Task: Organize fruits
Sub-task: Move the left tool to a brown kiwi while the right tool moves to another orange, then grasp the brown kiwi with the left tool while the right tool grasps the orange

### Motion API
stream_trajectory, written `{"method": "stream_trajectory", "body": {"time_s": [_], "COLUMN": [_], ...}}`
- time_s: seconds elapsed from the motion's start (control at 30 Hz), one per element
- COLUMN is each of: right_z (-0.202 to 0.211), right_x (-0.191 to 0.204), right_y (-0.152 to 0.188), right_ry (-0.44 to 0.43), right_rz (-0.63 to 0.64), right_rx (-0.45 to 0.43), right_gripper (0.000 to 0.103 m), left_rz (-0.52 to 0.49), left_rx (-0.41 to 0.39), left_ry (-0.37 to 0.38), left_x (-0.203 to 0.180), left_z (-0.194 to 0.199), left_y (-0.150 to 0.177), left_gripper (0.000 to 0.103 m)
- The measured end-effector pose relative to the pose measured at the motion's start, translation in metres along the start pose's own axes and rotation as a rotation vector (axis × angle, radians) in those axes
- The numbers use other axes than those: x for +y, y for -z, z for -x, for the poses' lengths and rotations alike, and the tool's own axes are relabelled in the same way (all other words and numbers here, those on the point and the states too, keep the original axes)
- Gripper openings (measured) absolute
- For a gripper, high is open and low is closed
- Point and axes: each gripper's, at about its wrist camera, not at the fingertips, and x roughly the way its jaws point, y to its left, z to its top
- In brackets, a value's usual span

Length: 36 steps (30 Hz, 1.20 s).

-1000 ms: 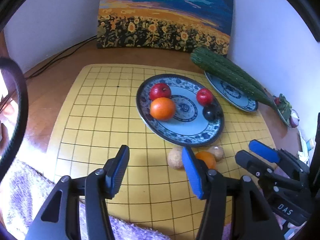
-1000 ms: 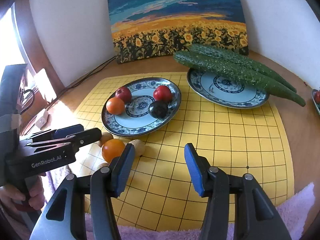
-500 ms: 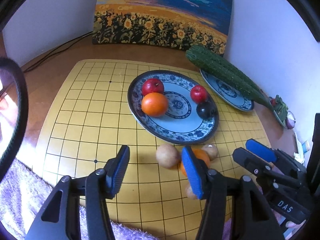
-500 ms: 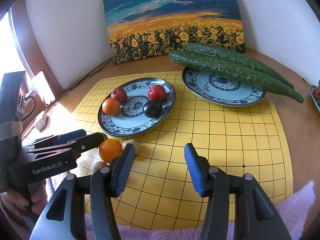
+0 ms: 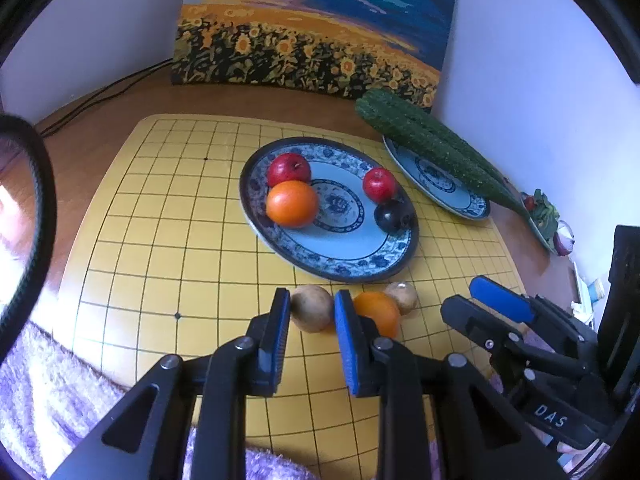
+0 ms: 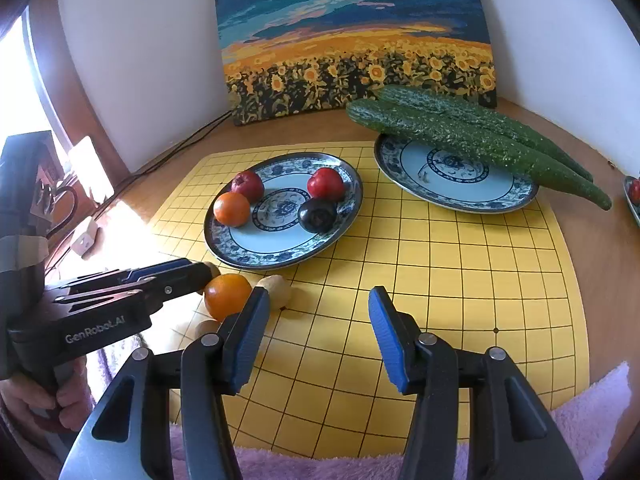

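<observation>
Between left gripper point(image 5: 310, 312) fingers: brown fruit point(image 5: 311, 313), pads just closed in.

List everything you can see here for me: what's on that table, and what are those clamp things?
mat: 1, yellow with a black grid, on the wooden table
near plate: 1, blue-and-white, on the mat
far plate: 1, blue-and-white, on the mat
apples: 2, red, near plate
oranges: 2, orange, one on the near plate, one on the mat
plum: 1, dark, near plate
brown fruits: 3, brown, on the mat by the loose orange
cucumbers: 2, green, across the far plate
painting: 1, sunflowers, against the wall
towel: 1, purple, near edge
cables: black, table's left
left gripper: 1, black with blue pads, shut on one brown fruit
right gripper: 1, same colours, open, empty
hand: 1, holding the left gripper
</observation>
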Motion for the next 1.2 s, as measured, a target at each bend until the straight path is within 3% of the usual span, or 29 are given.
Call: {"method": "stream_trajectory", "body": {"time_s": [0.13,0.2,0.27,0.37,0.47,0.87,1.2], "right_z": [0.0,0.001,0.002,0.003,0.002,0.001,-0.009], "right_x": [0.001,0.002,0.002,0.001,0.001,0.012,0.046], "right_y": [0.001,0.002,0.002,0.003,0.004,0.005,0.007], "right_ry": [-0.001,-0.003,-0.004,-0.005,-0.006,-0.021,-0.065], "right_rz": [-0.001,0.0,0.001,0.0,-0.005,-0.021,-0.007], "right_rx": [0.001,-0.001,-0.002,-0.004,-0.003,0.012,0.071], "right_gripper": [0.053,0.053,0.053,0.053,0.053,0.053,0.053], "left_rz": [0.006,0.012,0.02,0.014,0.02,0.0,0.02], "left_rx": [-0.009,-0.002,0.012,0.007,0.012,0.0,-0.022], "left_ry": [-0.018,-0.035,-0.046,-0.048,-0.026,-0.075,-0.087], "left_x": [0.002,0.004,0.007,0.006,0.007,0.011,0.029], "left_z": [0.003,-0.001,-0.006,-0.009,-0.01,0.004,0.016], "left_y": [0.0,0.0,0.0,0.001,0.002,0.009,0.016], "left_gripper": [0.026,0.038,0.039,0.039,0.028,0.028,0.028]}}
